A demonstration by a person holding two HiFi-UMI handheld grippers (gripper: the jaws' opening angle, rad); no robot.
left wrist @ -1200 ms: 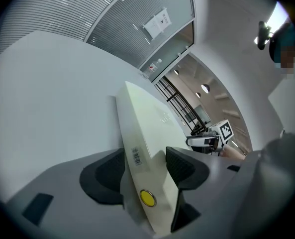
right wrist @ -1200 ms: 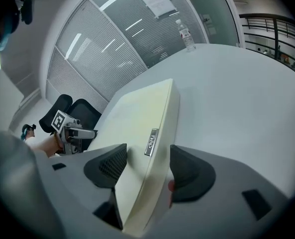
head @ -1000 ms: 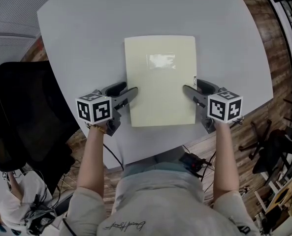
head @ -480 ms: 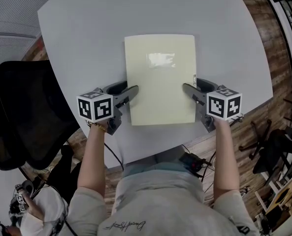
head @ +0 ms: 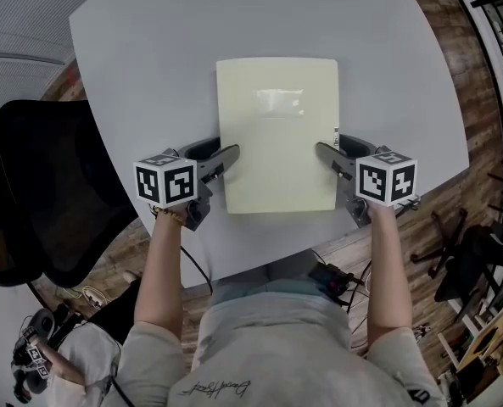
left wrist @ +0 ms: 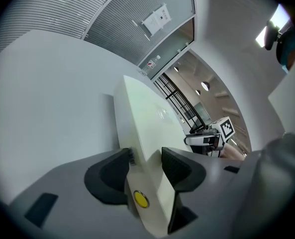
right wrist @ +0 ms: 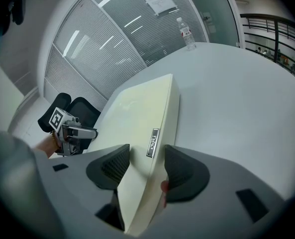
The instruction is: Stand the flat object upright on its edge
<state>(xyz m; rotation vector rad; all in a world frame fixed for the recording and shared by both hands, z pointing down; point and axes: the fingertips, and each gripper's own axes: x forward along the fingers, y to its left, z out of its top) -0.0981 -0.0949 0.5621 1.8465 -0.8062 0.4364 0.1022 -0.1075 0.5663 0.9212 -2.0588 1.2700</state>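
Head view: underside of pale flat case [head: 276,142] hidden, edge label [head: 334,140] illegible.

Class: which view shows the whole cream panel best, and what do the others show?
The head view: the cream panel lies flat on the table, all four edges visible. The left and right gripper views each show it foreshortened, looking along it from one side edge.

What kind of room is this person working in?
Most likely an office or meeting room: a big white table, a black office chair pulled up beside it, and a glass partition wall with blinds behind.
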